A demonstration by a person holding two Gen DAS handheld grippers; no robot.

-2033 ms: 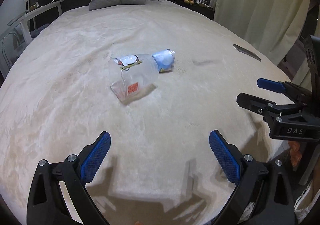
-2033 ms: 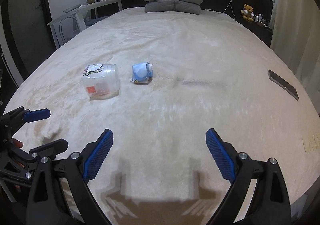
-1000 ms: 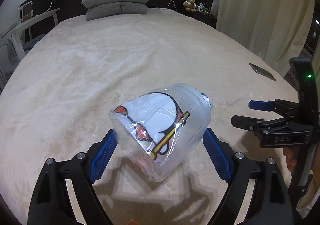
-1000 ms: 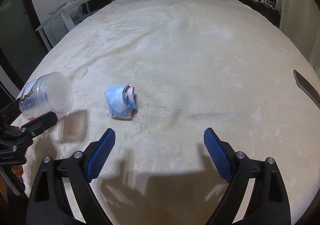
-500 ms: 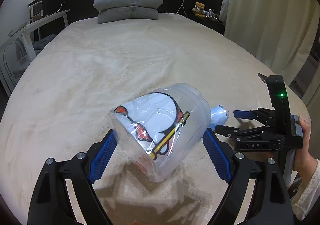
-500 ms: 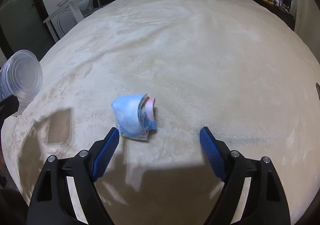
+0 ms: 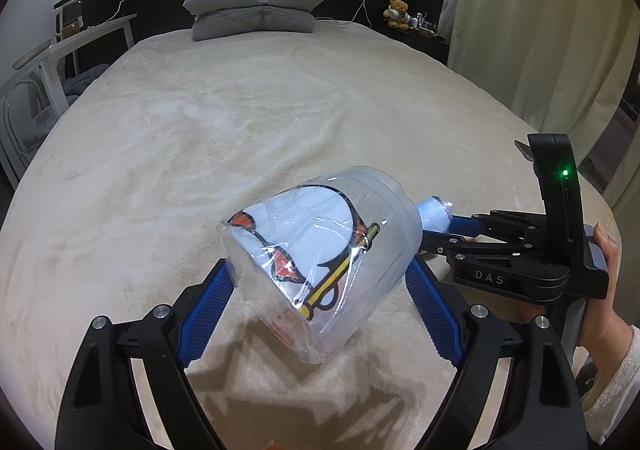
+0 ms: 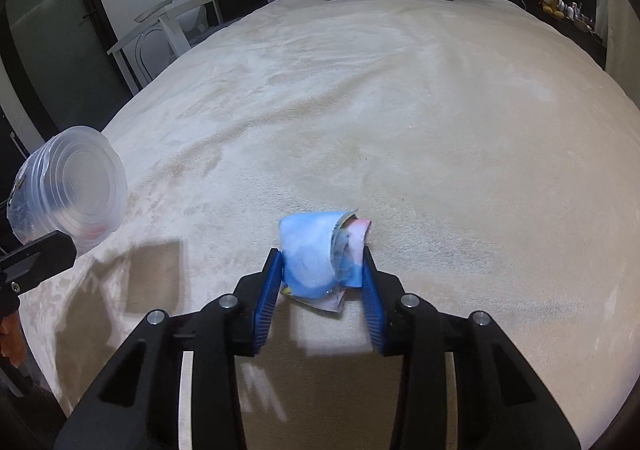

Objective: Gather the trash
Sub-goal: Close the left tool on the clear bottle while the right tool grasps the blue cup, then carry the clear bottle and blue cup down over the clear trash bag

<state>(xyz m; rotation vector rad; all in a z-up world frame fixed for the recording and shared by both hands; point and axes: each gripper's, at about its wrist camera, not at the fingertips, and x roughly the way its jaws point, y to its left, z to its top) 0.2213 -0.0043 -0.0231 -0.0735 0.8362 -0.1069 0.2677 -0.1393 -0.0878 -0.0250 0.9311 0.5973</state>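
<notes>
My left gripper (image 7: 320, 294) is shut on a clear plastic container (image 7: 320, 262) with a printed film lid and holds it tilted above the bed. The container also shows at the left edge of the right wrist view (image 8: 68, 197). My right gripper (image 8: 322, 282) is shut on a crumpled blue wrapper (image 8: 316, 254), which is at the beige bedcover's surface. In the left wrist view the right gripper (image 7: 444, 230) shows at the right with the blue wrapper (image 7: 434, 211) at its tips, just behind the container.
The beige bed (image 8: 400, 109) fills both views. Grey pillows (image 7: 254, 5) lie at the headboard. A white desk (image 8: 192, 9) stands left of the bed. A dark phone (image 7: 524, 149) lies near the bed's right edge. Curtains (image 7: 540, 29) hang on the right.
My right gripper has closed on the blue wrapper, which it was straddling open half a second ago. My left gripper still holds the container, lifted off the bed earlier.
</notes>
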